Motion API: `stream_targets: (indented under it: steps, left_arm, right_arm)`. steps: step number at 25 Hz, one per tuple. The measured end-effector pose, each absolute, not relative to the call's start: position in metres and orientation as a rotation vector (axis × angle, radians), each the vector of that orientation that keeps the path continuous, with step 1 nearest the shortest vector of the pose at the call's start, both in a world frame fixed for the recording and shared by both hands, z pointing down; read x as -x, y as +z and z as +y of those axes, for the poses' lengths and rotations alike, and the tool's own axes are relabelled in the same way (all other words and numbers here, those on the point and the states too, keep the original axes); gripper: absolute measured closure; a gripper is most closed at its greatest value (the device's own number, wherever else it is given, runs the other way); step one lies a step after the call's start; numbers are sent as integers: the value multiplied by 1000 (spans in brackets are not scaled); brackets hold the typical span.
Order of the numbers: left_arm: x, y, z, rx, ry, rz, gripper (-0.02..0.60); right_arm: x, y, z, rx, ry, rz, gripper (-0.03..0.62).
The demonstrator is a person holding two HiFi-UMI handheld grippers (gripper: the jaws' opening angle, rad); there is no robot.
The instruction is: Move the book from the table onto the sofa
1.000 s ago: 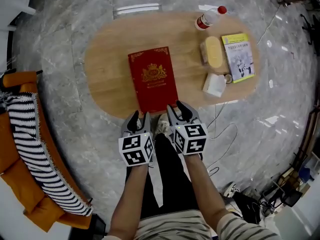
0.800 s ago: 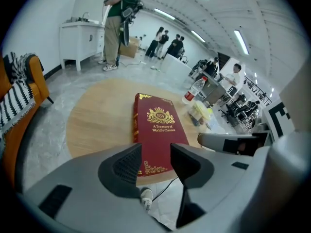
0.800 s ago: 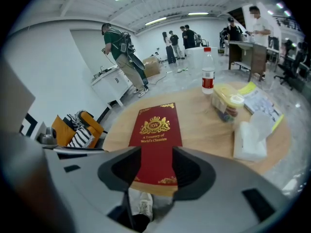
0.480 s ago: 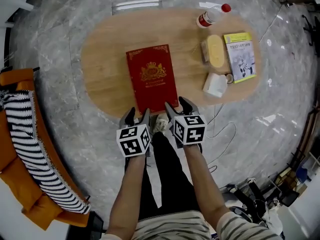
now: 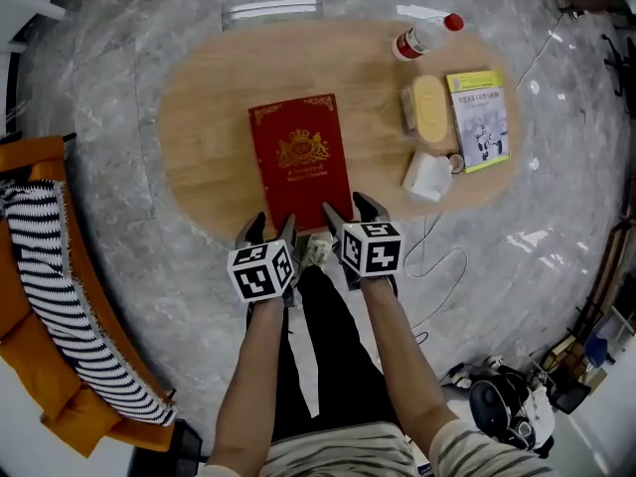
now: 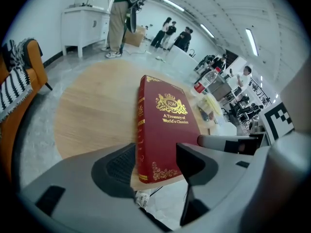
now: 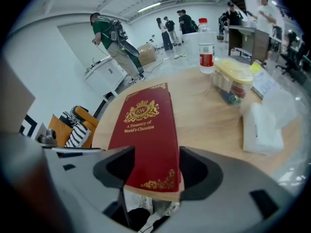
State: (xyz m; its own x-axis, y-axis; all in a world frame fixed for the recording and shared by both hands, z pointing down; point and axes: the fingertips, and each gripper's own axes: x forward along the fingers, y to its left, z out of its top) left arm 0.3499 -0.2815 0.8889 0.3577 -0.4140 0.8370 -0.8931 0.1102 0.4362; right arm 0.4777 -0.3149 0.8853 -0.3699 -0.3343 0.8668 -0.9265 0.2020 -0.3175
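A thick red book (image 5: 301, 162) with gold print lies flat on the oval wooden table (image 5: 209, 87), its near edge at the table's front rim. My left gripper (image 5: 270, 227) hangs at the book's near left corner and my right gripper (image 5: 348, 210) at its near right corner. Both sets of jaws have just been opening and stand wide. In the left gripper view the book (image 6: 167, 125) shows between the fingers of the left gripper (image 6: 155, 161), untouched. The right gripper (image 7: 154, 166) likewise frames the book (image 7: 146, 130) without pressing it. The orange sofa (image 5: 20, 296) is at far left.
A striped blanket (image 5: 70, 306) drapes the sofa. On the table's right end are a water bottle (image 5: 422, 36), a yellow-lidded box (image 5: 425, 102), a yellow-green booklet (image 5: 475, 115) and a white packet (image 5: 427, 172). A cable (image 5: 437, 266) trails on the marble floor. People stand far off.
Both grippers have sunk toward the book's near edge, and their jaws have spread wider. The book has not moved.
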Motion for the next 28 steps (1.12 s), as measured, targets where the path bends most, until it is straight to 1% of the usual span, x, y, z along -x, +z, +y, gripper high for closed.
stream_targets:
  steps: [11, 18, 22, 28]
  left_arm:
    - [-360, 911, -283, -1450, 506, -1137, 330]
    - [-361, 924, -281, -1411, 502, -1101, 313]
    - [-362, 924, -281, -1411, 485, -1101, 314]
    - [-361, 922, -280, -1411, 508, -1095, 316]
  right_arm:
    - [-479, 908, -320, -1135, 1193, -1788, 309]
    - [-475, 917, -319, -1088, 1262, -1797, 309]
    - [-474, 919, -318, -1047, 1316, -1819, 326]
    - [-474, 915, -317, -1084, 1293, -1816, 342]
